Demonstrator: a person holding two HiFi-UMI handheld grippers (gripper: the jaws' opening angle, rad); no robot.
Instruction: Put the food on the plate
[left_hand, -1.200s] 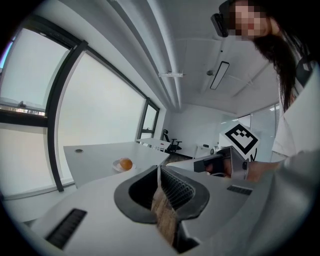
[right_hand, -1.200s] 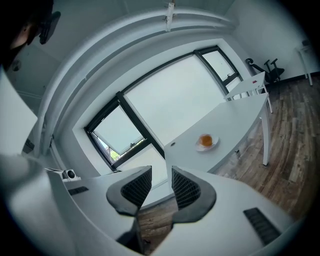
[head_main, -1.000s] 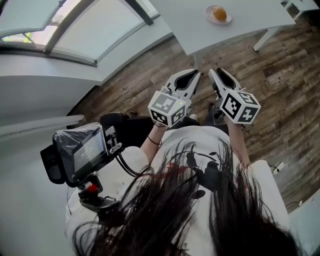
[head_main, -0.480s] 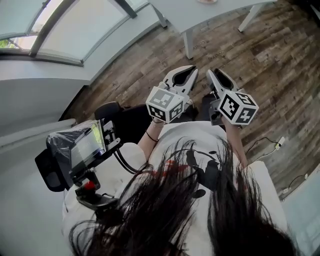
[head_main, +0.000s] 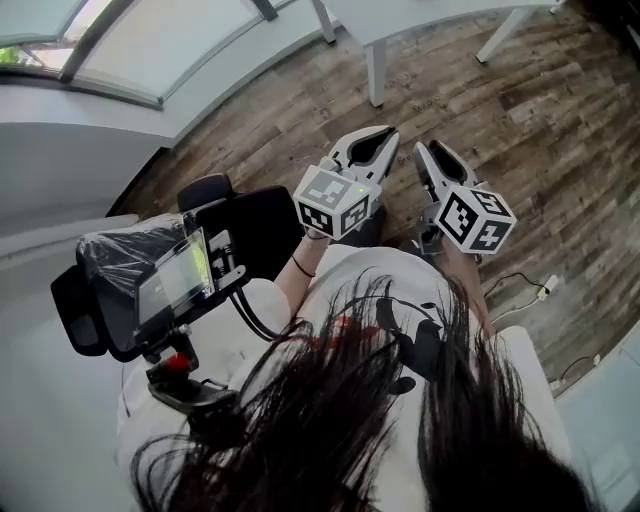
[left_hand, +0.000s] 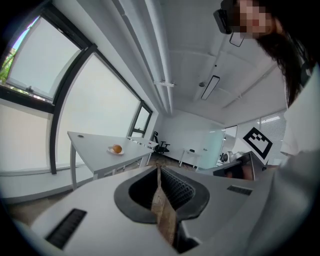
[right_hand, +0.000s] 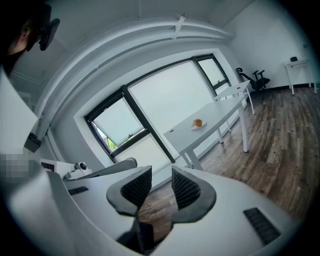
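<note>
From above: left gripper (head_main: 385, 135) and right gripper (head_main: 423, 150) side by side, near each other yet apart, held out in front of a white shirt (head_main: 350, 268) and long dark hair (head_main: 400, 430). Smooth matte grey shells, each tapering to a rounded loop of black rubber. At the back of each, a cube (head_main: 335, 203) faced with black-and-white square markers.

Left pads (left_hand: 176, 187): ribbed black rubber, pressed together at the tips, only a thin slit lower down with floor showing through. Nothing gripped. Right pads (right_hand: 186, 189): the same ribbed rubber, standing a narrow gap apart, with nothing in it but floor and wall beyond.

Underneath, a floor (head_main: 560, 120) of brown wood-grain planks. At the top edge, a table (head_main: 420, 12): flat white top on straight white legs. On it, in both gripper views, the food (right_hand: 198, 122): small, round and orange, sitting on a shallow white plate (right_hand: 193, 126), well apart from both grippers. Too small for any surface detail.

Left of the table, a window (head_main: 170, 45) of big pale panes in dark frames. Close to the body, a black chair (head_main: 260, 230) and a boxy black device (head_main: 170, 290) with a glossy screen on a jointed mount, partly wrapped in clear film.
</note>
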